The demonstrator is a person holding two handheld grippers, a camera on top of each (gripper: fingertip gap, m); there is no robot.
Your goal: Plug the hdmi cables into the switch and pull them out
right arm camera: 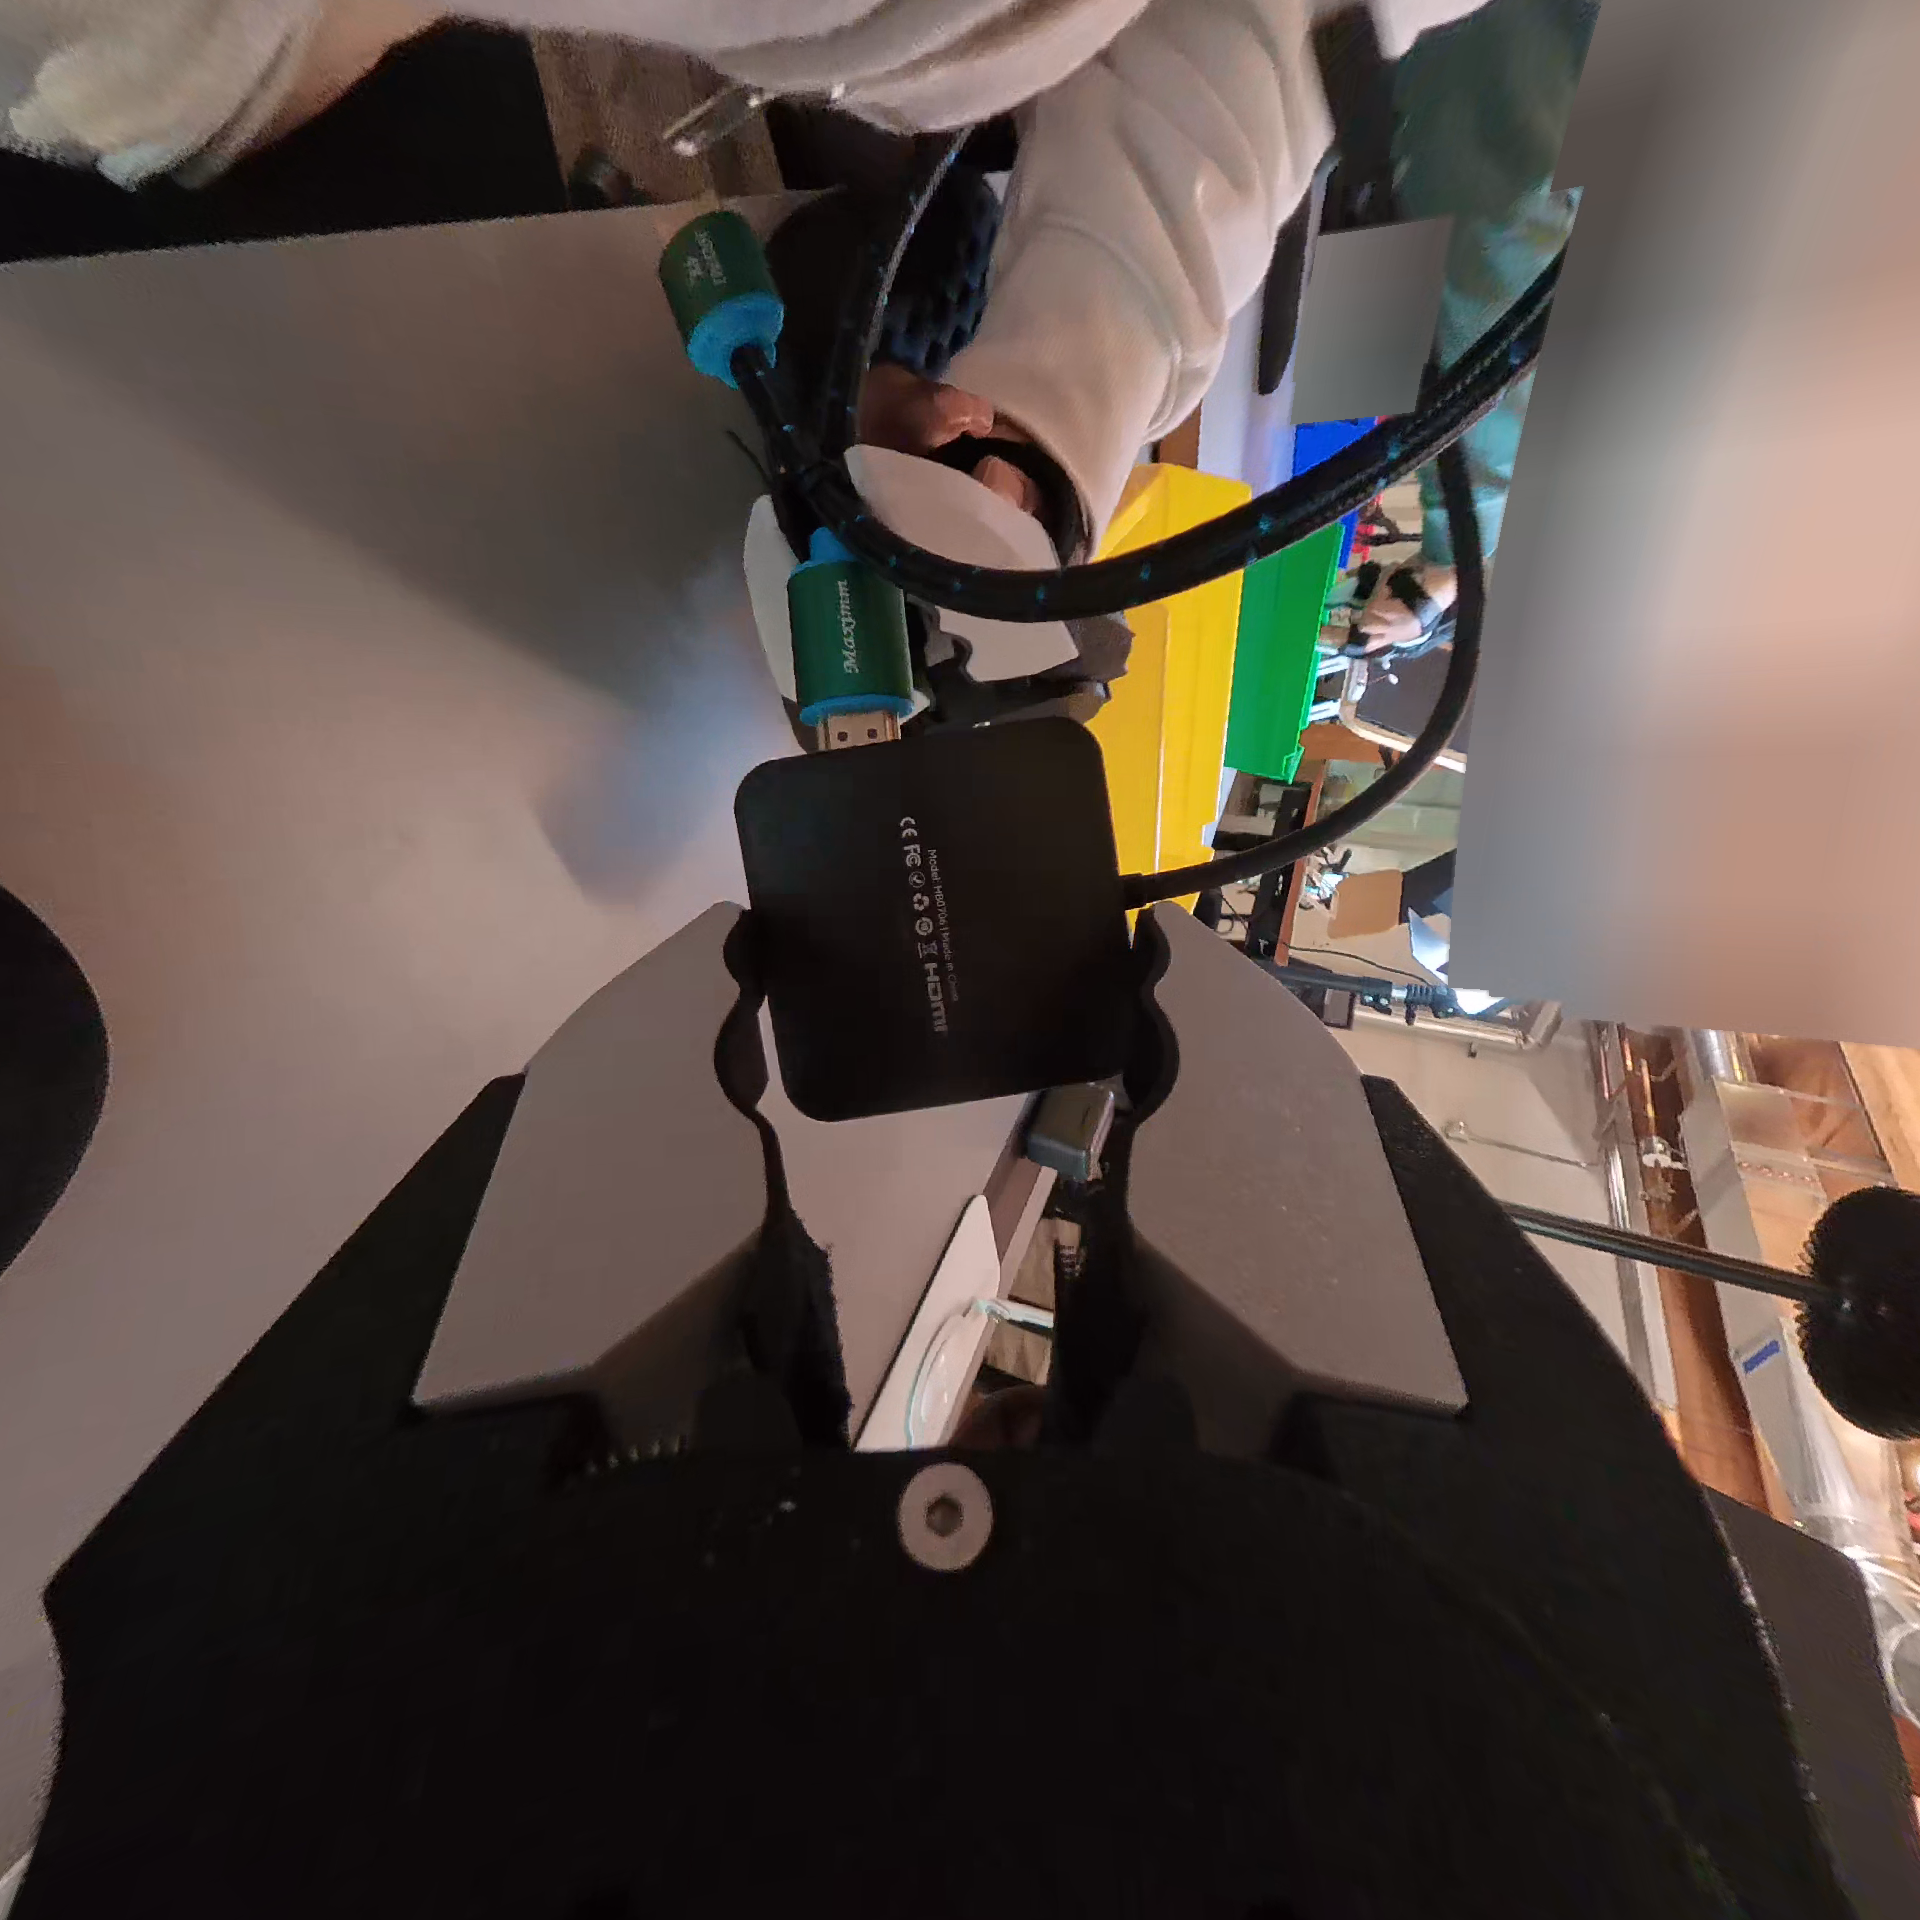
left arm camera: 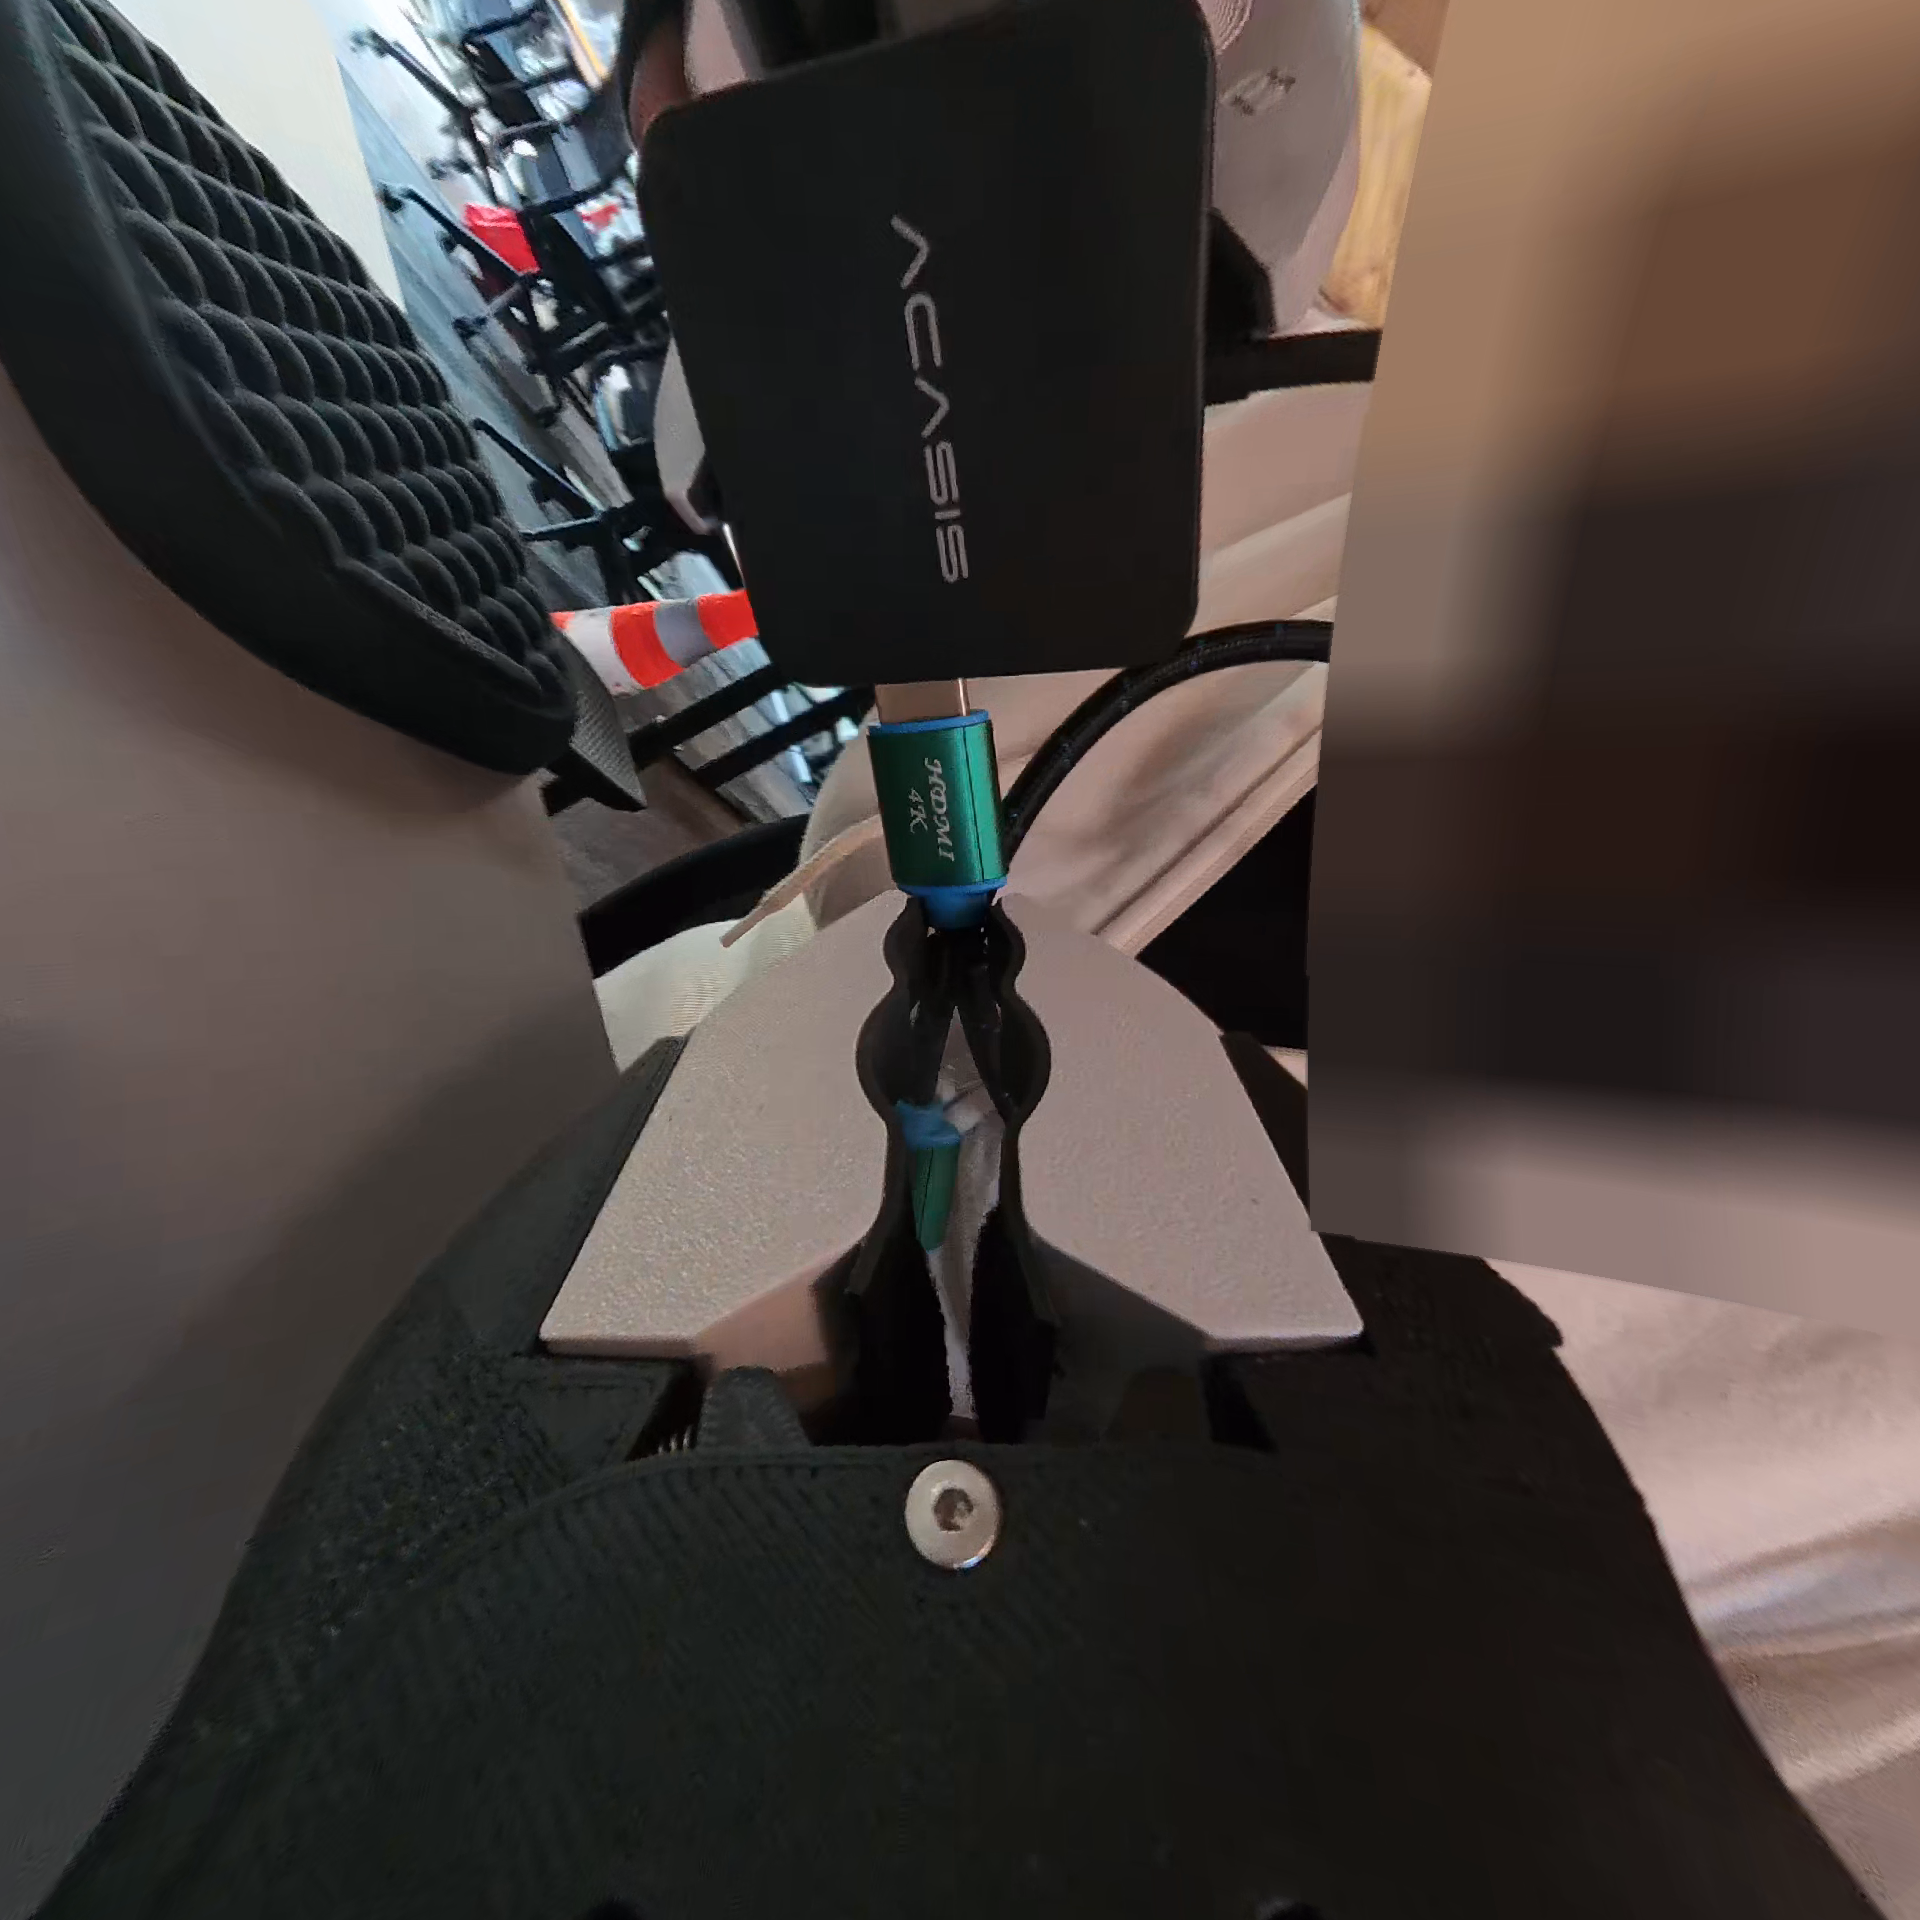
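Between the two grippers, held in the air: black square switch (right arm camera: 935,935), rounded corners, printed markings on both faces.
Right gripper (right arm camera: 940,997): fingers closed on the switch, pressing its two opposite side edges; near half of the switch sits between the pads, far half sticks out forward.
Left gripper (left arm camera: 951,961): fingers closed on the black braided cable (left arm camera: 956,997) just behind the plug's blue collar; tips nearly touching each other.
Green plug (left arm camera: 935,810): green metal shell, blue collar at the cable end, lined up straight with the switch (left arm camera: 935,353) edge. Metal tip (left arm camera: 925,698) at the port on the switch's near edge, part of the metal still showing, so not fully seated.
Same plug, right wrist view (right arm camera: 850,644): meets the switch's far edge near its left corner, gold-coloured tip visible between shell and switch.
Second green plug (right arm camera: 717,286): loose, not in any port, farther off beyond the first, its cable running down toward the left gripper (right arm camera: 904,582).
Second plug, left wrist view (left arm camera: 928,1174): seen low between the left fingers, hanging free.
Thin black lead (right arm camera: 1351,831): leaves the switch's right edge and loops upward.
Braided cable loop (right arm camera: 1195,551): arcs across the right side, clear of the switch.
Tabletop (right arm camera: 364,623): pale grey, behind the plugs, nothing resting on it near the switch.
Background: yellow bin (right arm camera: 1174,644) and green bin (right arm camera: 1283,655) at right, orange-and-grey striped cone (left arm camera: 665,634) at left, well apart from the work.
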